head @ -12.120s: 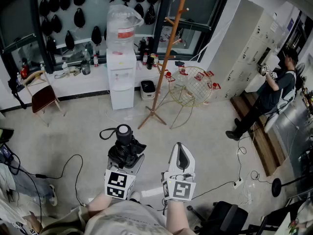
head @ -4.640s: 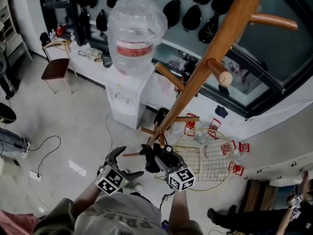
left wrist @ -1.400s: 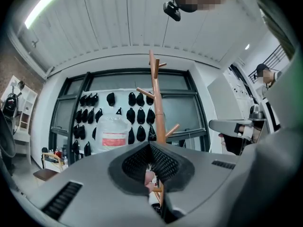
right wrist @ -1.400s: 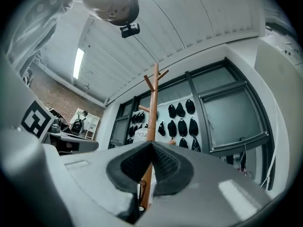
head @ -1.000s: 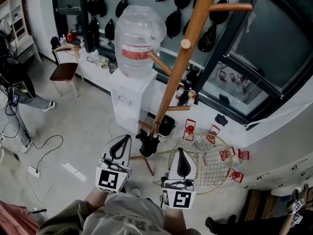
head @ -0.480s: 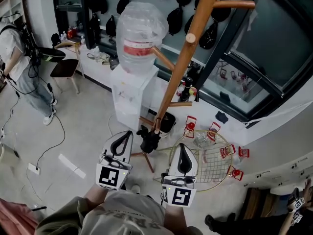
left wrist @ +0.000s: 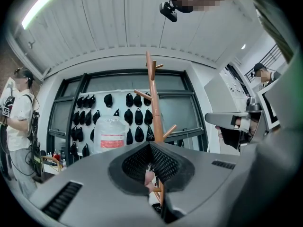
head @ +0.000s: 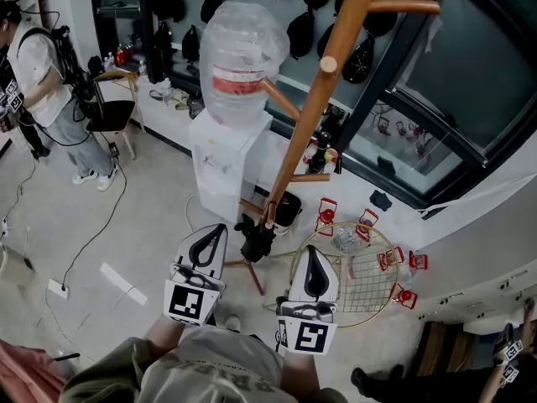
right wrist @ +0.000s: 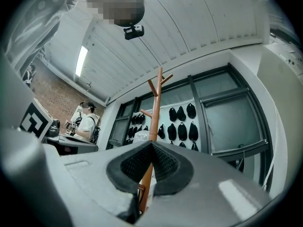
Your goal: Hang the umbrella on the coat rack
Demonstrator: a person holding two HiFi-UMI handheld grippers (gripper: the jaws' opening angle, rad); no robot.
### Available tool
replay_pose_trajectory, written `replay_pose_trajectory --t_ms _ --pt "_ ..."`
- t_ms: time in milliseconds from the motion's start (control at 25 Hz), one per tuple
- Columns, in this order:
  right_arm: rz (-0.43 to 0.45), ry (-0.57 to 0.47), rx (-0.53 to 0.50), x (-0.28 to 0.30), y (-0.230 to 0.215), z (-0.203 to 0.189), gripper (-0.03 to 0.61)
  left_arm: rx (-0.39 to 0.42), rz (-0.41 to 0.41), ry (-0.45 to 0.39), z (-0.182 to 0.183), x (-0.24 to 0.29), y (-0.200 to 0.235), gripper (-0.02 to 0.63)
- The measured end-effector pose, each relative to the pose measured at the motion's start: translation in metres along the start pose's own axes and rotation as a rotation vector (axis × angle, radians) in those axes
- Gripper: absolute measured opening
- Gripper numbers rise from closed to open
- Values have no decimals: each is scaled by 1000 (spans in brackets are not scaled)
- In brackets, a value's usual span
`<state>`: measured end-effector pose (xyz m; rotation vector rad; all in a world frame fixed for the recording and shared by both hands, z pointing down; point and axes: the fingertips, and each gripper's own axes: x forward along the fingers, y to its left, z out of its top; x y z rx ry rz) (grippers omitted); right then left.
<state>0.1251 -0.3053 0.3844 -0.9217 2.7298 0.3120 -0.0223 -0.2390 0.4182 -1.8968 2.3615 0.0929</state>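
Left claw (head: 216, 233) shut; umbrella (head: 256, 240) on coat rack (head: 304, 133) plainest in head view.

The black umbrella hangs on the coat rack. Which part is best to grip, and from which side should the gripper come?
Probably the bundled black body of the umbrella, below the place where it hangs on the coat rack. Come from the near side, where the shut left gripper is. The body hangs free there, while the pole rises on its far side. How it is hooked cannot be made out.
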Motion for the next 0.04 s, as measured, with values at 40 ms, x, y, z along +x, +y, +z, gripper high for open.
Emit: replay_pose_trajectory --t_ms 40 --pt "1 1 0 0 0 0 -2 0 0 0 0 0 0 9"
